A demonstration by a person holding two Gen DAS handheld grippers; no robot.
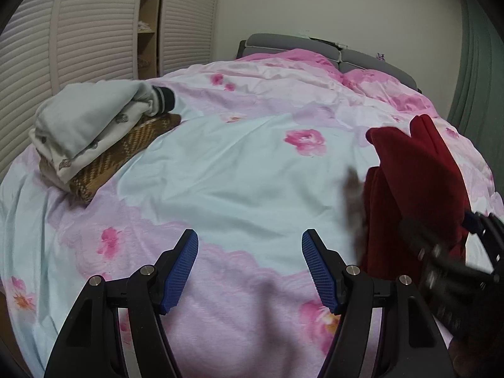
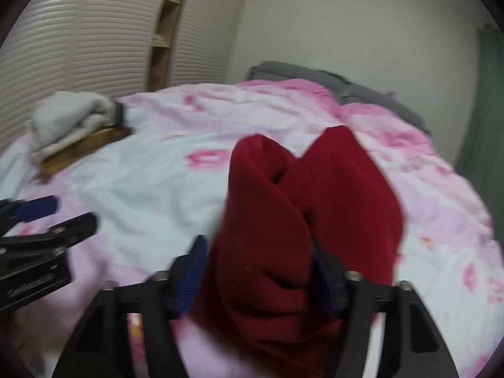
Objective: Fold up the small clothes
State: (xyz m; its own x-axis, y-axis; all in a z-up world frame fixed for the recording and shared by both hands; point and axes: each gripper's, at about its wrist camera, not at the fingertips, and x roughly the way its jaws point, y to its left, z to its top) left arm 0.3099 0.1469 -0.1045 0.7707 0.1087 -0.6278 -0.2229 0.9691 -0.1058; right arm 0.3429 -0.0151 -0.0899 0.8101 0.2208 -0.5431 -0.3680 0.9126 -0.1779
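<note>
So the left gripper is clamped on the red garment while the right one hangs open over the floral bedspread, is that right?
No, the sides are swapped. The right wrist view shows the right gripper clamped on the red garment, and the left wrist view shows the left gripper hanging open over the floral bedspread.

Both fisheye cameras sit low behind their own jaws, looking along the bed (image 1: 239,163) toward the grey headboard (image 1: 362,53) and the louvred wardrobe doors (image 1: 78,28) on the left. The left view sits further left. The right view, blurred, looks close over a red garment (image 2: 283,226). Both share the bedspread, the folded pile (image 1: 94,138) and the headboard.
</note>
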